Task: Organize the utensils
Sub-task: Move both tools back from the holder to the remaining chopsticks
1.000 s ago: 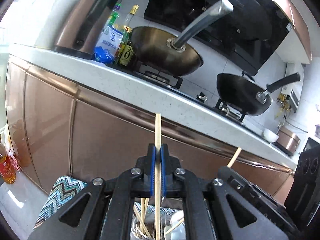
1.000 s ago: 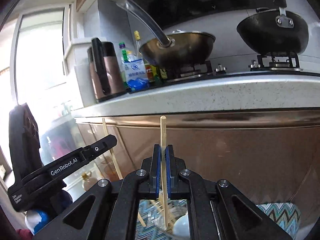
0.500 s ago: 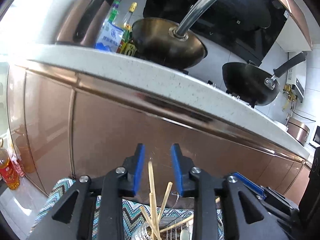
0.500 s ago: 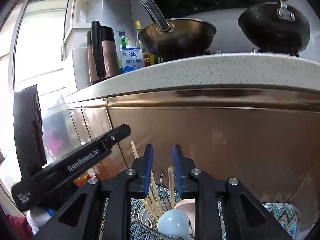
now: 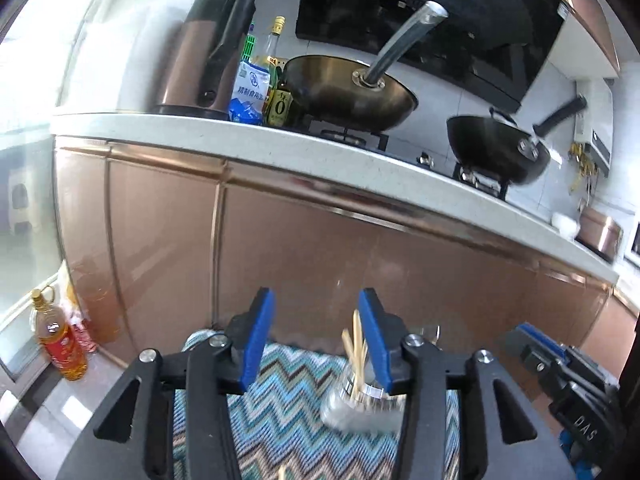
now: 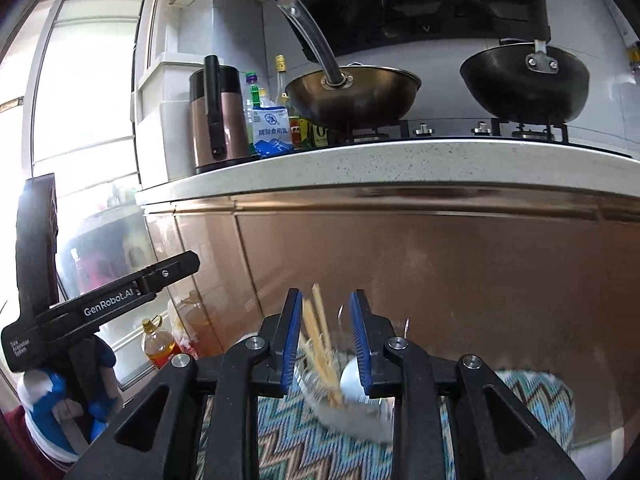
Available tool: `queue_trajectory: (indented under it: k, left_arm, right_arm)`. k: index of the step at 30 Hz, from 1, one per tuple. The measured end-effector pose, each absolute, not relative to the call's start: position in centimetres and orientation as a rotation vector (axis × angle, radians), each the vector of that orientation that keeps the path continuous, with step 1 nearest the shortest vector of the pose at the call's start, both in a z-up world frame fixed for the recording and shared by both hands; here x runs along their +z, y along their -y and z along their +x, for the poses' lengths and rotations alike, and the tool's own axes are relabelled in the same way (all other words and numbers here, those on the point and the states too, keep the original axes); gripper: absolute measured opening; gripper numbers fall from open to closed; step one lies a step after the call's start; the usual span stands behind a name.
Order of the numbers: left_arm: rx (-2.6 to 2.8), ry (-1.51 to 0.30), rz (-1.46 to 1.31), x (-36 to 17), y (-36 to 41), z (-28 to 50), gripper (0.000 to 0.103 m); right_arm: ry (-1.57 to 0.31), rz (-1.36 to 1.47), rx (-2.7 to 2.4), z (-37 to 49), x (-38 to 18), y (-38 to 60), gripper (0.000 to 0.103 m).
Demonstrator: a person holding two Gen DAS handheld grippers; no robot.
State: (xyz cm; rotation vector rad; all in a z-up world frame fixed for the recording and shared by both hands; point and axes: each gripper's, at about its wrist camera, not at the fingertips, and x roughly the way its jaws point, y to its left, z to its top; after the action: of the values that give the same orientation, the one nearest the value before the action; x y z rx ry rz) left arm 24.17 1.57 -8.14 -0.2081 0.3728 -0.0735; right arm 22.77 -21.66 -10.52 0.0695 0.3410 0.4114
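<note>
Standing bunched and near upright in the holder (image 6: 352, 408) on the mat (image 5: 288, 408), the chopsticks (image 6: 320, 344) lie just ahead of both grippers. The right gripper (image 6: 325, 344) is the nearer and frames them; the left gripper (image 5: 316, 344) has them beside its right finger. Both jaws are opening, gripping nothing.

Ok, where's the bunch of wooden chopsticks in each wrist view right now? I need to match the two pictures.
Left wrist view: the chopsticks stand low and right of centre, just inside the right blue pad, in a blurred holder.
Right wrist view: the chopsticks stand low at centre, beside the left blue pad, next to a white spoon.
Shared landmark: the brass-coloured wok on the stove above the counter.
</note>
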Motion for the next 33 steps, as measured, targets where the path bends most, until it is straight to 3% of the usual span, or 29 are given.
queue_trajectory:
  k: [10,33]
  left_arm:
    - [-0.07,-0.45,-0.095,-9.9,-0.5,16.4,0.048]
    - [-0.041,-0.39,-0.004,-7.5,0.7,6.9,0.05]
  right_arm:
    - [-0.375,0.076,0.372,15.2,-12.6,22.0,0.03]
    - [-0.281,0.159,0.233,4.7,-10.8,26.6,0.043]
